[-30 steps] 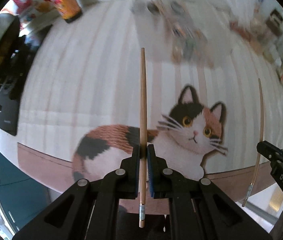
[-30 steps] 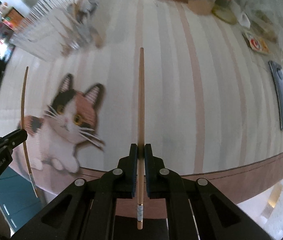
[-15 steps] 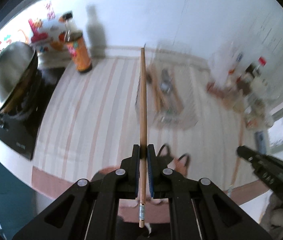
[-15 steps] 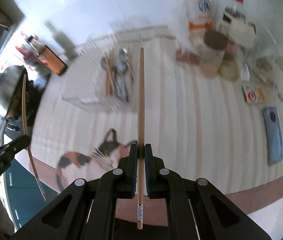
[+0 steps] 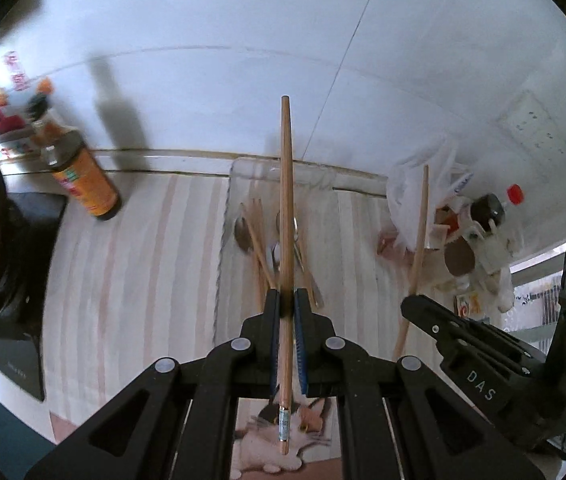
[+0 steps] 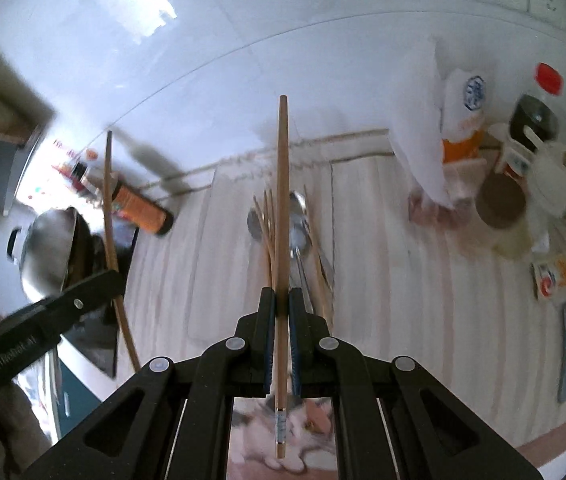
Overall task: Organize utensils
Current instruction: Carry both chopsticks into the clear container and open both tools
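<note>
Left hand-held gripper (image 5: 287,300) clamping chopstick (image 5: 286,200), right hand-held gripper (image 6: 279,300) likewise

The left gripper (image 5: 287,304) and right gripper (image 6: 281,302) are side by side, fingers clamped, each holding a chopstick.

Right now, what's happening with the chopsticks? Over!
Left gripper shut on one chopstick. Right gripper shut on the other chopstick. Clear utensil tray ahead, spoons inside. Nothing blocking.

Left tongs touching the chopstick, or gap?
Touching. Left wrist view: both pads of the left tongs press flat against the wooden chopstick, no gap either side.
</note>
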`<action>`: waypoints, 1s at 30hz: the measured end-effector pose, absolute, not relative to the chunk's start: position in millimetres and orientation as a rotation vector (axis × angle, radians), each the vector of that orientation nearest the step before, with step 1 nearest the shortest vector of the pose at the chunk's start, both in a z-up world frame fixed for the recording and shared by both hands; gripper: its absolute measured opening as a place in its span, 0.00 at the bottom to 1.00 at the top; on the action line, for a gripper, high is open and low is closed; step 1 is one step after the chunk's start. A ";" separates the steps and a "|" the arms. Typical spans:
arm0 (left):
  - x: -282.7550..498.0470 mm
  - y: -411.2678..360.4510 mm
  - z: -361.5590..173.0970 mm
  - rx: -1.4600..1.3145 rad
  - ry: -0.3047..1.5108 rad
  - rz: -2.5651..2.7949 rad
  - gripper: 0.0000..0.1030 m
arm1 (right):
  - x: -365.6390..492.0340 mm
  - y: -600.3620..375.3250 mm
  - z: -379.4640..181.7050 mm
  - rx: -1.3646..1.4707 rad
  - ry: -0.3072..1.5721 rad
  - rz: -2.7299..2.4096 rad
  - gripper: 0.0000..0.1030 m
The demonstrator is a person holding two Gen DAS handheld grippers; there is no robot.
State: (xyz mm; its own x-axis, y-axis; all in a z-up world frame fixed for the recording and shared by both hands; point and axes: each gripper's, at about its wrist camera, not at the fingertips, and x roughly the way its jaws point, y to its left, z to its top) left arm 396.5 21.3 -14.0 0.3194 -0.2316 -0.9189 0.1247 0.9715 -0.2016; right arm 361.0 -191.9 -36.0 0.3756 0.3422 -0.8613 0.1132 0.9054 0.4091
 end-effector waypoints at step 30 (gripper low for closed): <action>381.2 52.6 -86.0 0.141 1.113 -0.052 1.00 | 367.2 -170.8 -108.7 0.173 1.247 -0.136 0.93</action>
State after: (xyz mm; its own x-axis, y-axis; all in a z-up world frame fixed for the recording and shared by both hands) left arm 381.2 52.6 -86.0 0.4423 0.0288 -0.8964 0.1118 0.9899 0.0870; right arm 367.2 -170.8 -108.7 0.3133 -0.0086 -0.9496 0.1965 0.9789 0.0559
